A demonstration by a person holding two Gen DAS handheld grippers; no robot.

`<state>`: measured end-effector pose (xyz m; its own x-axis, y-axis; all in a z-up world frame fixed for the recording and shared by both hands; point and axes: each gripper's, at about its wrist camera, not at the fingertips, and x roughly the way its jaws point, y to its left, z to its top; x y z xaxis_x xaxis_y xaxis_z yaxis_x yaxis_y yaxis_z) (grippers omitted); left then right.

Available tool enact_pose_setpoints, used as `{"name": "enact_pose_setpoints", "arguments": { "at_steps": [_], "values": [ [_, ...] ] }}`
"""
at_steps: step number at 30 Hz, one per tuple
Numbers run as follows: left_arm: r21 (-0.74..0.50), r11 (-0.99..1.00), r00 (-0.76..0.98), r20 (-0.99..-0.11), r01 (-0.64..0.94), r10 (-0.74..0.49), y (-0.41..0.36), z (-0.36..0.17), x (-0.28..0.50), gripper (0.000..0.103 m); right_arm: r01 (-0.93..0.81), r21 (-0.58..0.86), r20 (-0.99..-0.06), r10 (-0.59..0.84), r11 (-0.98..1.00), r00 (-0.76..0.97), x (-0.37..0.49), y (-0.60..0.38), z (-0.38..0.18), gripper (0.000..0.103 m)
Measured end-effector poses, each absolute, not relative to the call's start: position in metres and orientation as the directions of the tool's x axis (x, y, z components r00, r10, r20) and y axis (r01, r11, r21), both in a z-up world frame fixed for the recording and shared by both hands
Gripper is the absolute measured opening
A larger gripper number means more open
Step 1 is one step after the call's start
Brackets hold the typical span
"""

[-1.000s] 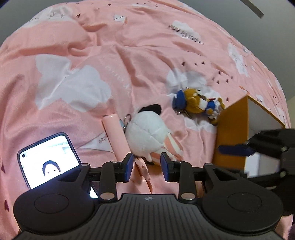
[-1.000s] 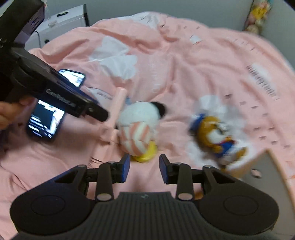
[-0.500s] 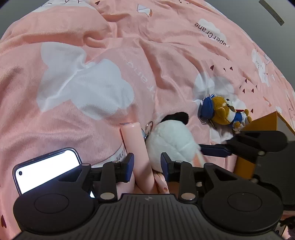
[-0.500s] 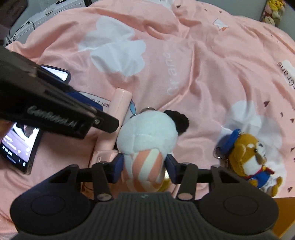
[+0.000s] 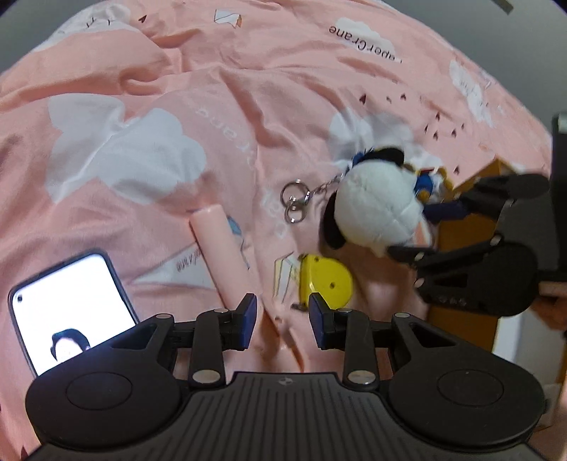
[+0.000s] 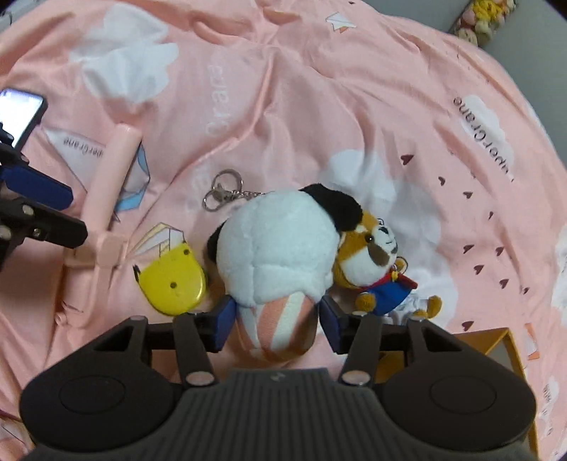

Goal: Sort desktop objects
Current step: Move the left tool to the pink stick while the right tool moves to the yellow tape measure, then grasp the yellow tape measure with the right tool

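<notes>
The phone (image 5: pixel 71 305) is cut at its lower end by the left tool (image 5: pixel 280 317); in the right wrist view only one corner of it shows at the left edge. The bear toy (image 5: pixel 423 182) is almost wholly hidden behind the white plush ball (image 5: pixel 375 209) in the left wrist view, and both are blurred there. The plush ball's striped underside (image 6: pixel 280 326) sinks behind the right tool (image 6: pixel 278 321), whose jaws are opening around it. The orange box (image 6: pixel 496 342) is cut off by the picture's edge. The shelf toys (image 6: pixel 485 17) are too small to tell.
</notes>
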<state>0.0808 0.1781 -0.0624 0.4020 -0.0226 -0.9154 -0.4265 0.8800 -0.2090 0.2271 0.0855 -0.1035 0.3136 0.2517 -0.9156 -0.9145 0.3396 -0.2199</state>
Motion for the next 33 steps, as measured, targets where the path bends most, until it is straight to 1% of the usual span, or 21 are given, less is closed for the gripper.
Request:
{"name": "enact_pose_setpoints", "arguments": {
  "at_steps": [3,5,6,7,8,9,10,12,14,17,19,23,25,28,33],
  "values": [
    [-0.158,0.887,0.392,-0.919,-0.433,0.028,0.165,-0.071,0.077,0.036,-0.916,-0.233,-0.887,0.313,0.328,0.338,0.218,0.081,-0.093,0.055],
    [-0.157,0.885,0.401,-0.915,-0.439,0.036,0.161,-0.075,0.076,0.036,-0.939,-0.197,-0.861,0.409,0.283,0.304,0.210,0.075,-0.082,0.054],
    [-0.164,0.883,0.411,-0.911,-0.440,0.035,0.161,-0.076,0.076,0.034,-0.955,-0.180,-0.853,0.446,0.236,0.271,0.204,0.074,-0.078,0.052],
    [-0.164,0.883,0.416,-0.909,-0.440,0.038,0.161,-0.078,0.076,0.029,-0.966,-0.176,-0.851,0.464,0.189,0.246,0.197,0.073,-0.077,0.046],
    [-0.154,0.883,0.411,-0.910,-0.444,0.048,0.160,-0.080,0.077,0.027,-0.974,-0.176,-0.853,0.470,0.145,0.225,0.191,0.073,-0.078,0.044],
    [-0.142,0.883,0.405,-0.912,-0.448,0.059,0.161,-0.082,0.076,0.025,-0.980,-0.174,-0.861,0.468,0.099,0.200,0.185,0.074,-0.081,0.041],
    [-0.139,0.883,0.405,-0.912,-0.448,0.062,0.161,-0.083,0.075,0.024,-0.983,-0.173,-0.872,0.456,0.053,0.178,0.180,0.076,-0.084,0.041],
    [-0.152,0.878,0.404,-0.913,-0.454,0.051,0.161,-0.085,0.072,0.024,-0.982,-0.186,-0.890,0.429,-0.026,0.157,0.171,0.081,-0.095,0.040],
    [-0.180,0.870,0.413,-0.910,-0.459,0.030,0.163,-0.088,0.069,0.023,-0.977,-0.193,-0.902,0.408,-0.088,0.141,0.164,0.088,-0.105,0.042],
    [-0.204,0.859,0.429,-0.903,-0.469,0.019,0.164,-0.091,0.067,0.016,-0.956,-0.215,-0.923,0.361,-0.198,0.132,0.156,0.101,-0.122,0.044],
    [-0.208,0.859,0.435,-0.900,-0.468,0.019,0.164,-0.092,0.067,0.016,-0.938,-0.228,-0.934,0.332,-0.261,0.135,0.155,0.110,-0.130,0.044],
    [-0.218,0.857,0.441,-0.897,-0.468,0.013,0.166,-0.091,0.065,0.016,-0.926,-0.231,-0.946,0.290,-0.297,0.143,0.158,0.124,-0.138,0.047],
    [-0.222,0.856,0.446,-0.895,-0.467,0.011,0.166,-0.091,0.064,0.016,-0.926,-0.226,-0.951,0.276,-0.302,0.142,0.159,0.129,-0.144,0.052],
    [-0.222,0.862,0.452,-0.892,-0.455,0.009,0.166,-0.091,0.063,0.016,-0.916,-0.233,-0.954,0.261,-0.327,0.149,0.161,0.130,-0.154,0.056],
    [-0.197,0.883,0.457,-0.889,-0.426,0.023,0.161,-0.091,0.062,0.016,-0.900,-0.248,-0.956,0.244,-0.359,0.166,0.161,0.131,-0.166,0.057]
  ]
}}
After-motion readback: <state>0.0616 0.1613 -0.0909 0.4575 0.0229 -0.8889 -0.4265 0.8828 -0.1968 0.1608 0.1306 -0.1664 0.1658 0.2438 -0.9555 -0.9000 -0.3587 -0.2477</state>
